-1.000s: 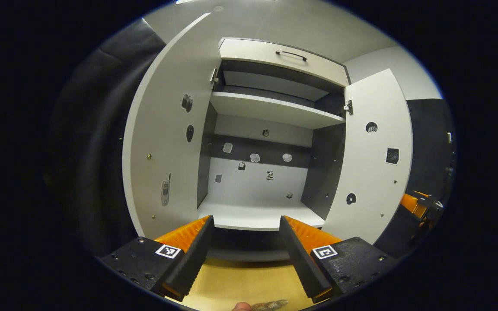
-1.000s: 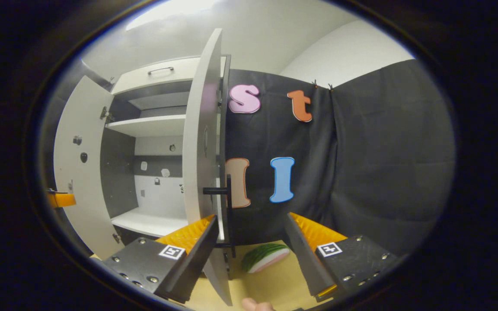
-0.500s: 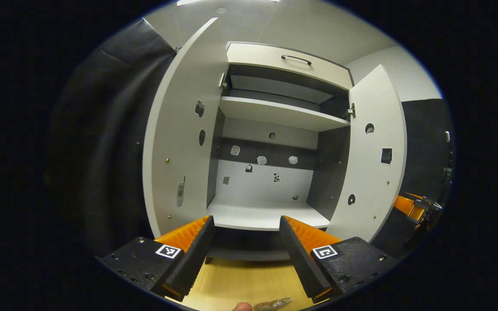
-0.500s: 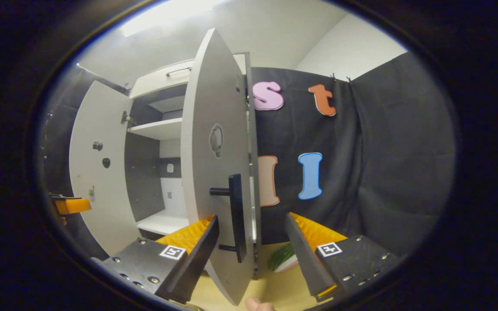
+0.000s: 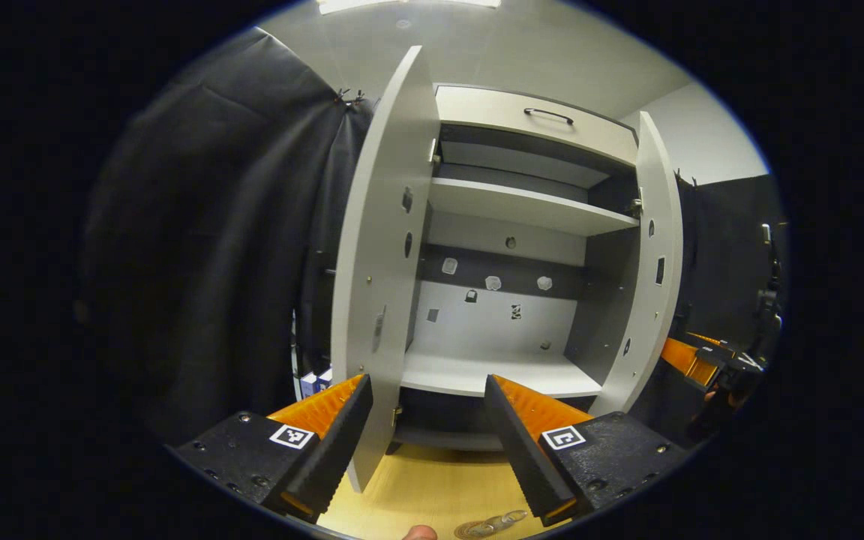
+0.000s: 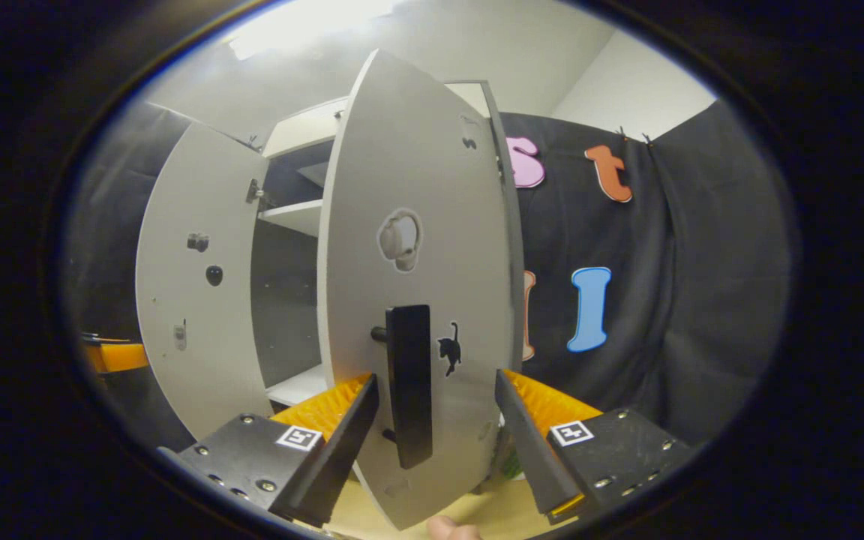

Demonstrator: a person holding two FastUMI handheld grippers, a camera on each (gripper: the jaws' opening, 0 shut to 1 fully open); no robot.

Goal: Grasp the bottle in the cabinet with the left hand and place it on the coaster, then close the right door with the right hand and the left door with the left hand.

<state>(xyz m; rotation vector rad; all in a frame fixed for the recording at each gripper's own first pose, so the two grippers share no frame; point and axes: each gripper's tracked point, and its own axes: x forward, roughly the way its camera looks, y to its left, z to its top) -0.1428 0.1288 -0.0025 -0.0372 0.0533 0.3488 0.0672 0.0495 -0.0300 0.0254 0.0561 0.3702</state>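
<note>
Step in hand (judged): closing the right door w/ the right gripper [image 6: 436, 420]. Bottle placement appears complete: the cabinet [image 5: 507, 225] shelves hold no bottle. At the bottom edge of the left gripper view a small glassy item [image 5: 492, 523] lies on the wooden tabletop [image 5: 432, 487]; poss. the bottle or coaster, too cropped to confirm.

Right gripper: jaws apart, nothing clamped. The right door [image 6: 417, 247] stands directly ahead, outer face toward the jaws. Its black bar handle [image 6: 409, 382] runs vertical, long axis parallel to the fingers' gap, and sits between the two fingers in the right gripper view, closer to the left one. Contact w/ the door cannot be told. A green item [image 6: 511, 457] peeks out past the door's lower edge.

Left gripper [image 5: 424, 435]: jaws apart, empty. The left door [image 5: 383, 262] is seen nearly edge-on, just beside its left finger; the cabinet interior lies ahead betw. the fingers.

Key relation: the right door's handle side is nearest the right gripper, so a push toward the cabinet should swing it shut. The left door is nearer the left gripper (next in sequence).
</note>
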